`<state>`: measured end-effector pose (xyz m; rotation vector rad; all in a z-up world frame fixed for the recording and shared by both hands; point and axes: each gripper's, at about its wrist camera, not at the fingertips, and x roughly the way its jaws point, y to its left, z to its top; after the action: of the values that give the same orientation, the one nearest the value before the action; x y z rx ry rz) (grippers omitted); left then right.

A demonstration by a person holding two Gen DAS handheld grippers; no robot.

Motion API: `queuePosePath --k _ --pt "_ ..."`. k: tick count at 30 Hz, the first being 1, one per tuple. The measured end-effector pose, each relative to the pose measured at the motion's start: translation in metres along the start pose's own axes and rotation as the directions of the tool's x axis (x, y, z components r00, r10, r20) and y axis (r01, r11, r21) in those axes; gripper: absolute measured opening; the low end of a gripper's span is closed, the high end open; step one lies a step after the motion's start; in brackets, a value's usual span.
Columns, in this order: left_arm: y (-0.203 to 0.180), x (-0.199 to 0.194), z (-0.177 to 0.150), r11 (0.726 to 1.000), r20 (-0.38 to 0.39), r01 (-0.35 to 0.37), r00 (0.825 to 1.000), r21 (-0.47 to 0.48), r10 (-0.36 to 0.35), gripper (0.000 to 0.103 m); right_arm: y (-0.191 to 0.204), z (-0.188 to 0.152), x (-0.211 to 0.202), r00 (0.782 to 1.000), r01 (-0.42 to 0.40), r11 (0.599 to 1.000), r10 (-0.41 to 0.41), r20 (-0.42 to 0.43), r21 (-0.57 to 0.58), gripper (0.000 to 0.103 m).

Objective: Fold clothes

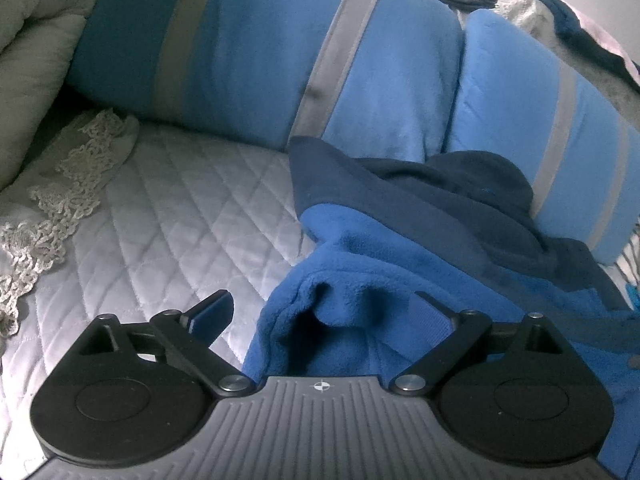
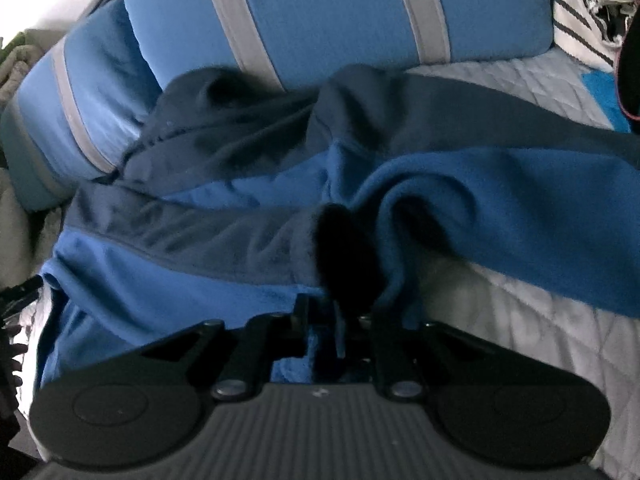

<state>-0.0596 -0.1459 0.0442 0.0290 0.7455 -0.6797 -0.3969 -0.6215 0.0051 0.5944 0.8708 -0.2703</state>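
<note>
Bunched blue fleece jacket (image 2: 500,200) sits between the nearly closed jaws of the right hand-held gripper (image 2: 340,320), pinched there; whether firmly, cannot tell. Left hand-held gripper (image 1: 320,312) gapes wide over its hem on the bed (image 1: 160,208). Step: gathering edges. Next: left closes on fabric.

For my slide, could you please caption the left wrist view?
Open left gripper straddling a blue fleece garment on a quilted bed.

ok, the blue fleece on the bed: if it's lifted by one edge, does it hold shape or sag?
Probably sags: the fleece already lies in soft folds and bunches on the quilt. Likely light but bulky, given the thick pile. The right gripper has fabric pinched between nearly shut jaws, so it seems easy to grip, not slippery.
</note>
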Motion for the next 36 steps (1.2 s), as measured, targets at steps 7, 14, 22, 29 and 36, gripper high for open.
queuePosePath --k 7,14,22,29,36 --pt "0.003 0.000 0.001 0.999 -0.001 -0.039 0.999 0.012 0.039 0.097 0.009 0.004 -0.009 0.999 0.035 0.996 -0.033 0.024 -0.086 0.061" --pt "0.003 -0.013 0.006 1.000 0.086 0.007 0.996 -0.017 -0.006 0.097 0.046 -0.010 -0.037 0.991 0.099 0.870 -0.043 0.127 -0.483 0.086" --pt "-0.005 -0.026 0.011 0.998 0.172 0.057 0.984 -0.015 -0.054 0.097 0.097 -0.080 -0.034 0.960 0.278 0.319 -0.055 0.275 -0.906 0.090" --pt "-0.002 -0.027 0.010 0.998 0.165 0.052 0.985 -0.020 -0.048 0.097 0.107 -0.126 0.011 0.915 0.359 -0.128 -0.148 0.376 -0.924 0.082" --pt "0.001 -0.027 0.010 0.998 0.159 0.052 0.986 -0.034 -0.046 0.097 0.096 -0.134 0.039 0.878 0.353 -0.276 -0.231 0.419 -0.894 0.043"
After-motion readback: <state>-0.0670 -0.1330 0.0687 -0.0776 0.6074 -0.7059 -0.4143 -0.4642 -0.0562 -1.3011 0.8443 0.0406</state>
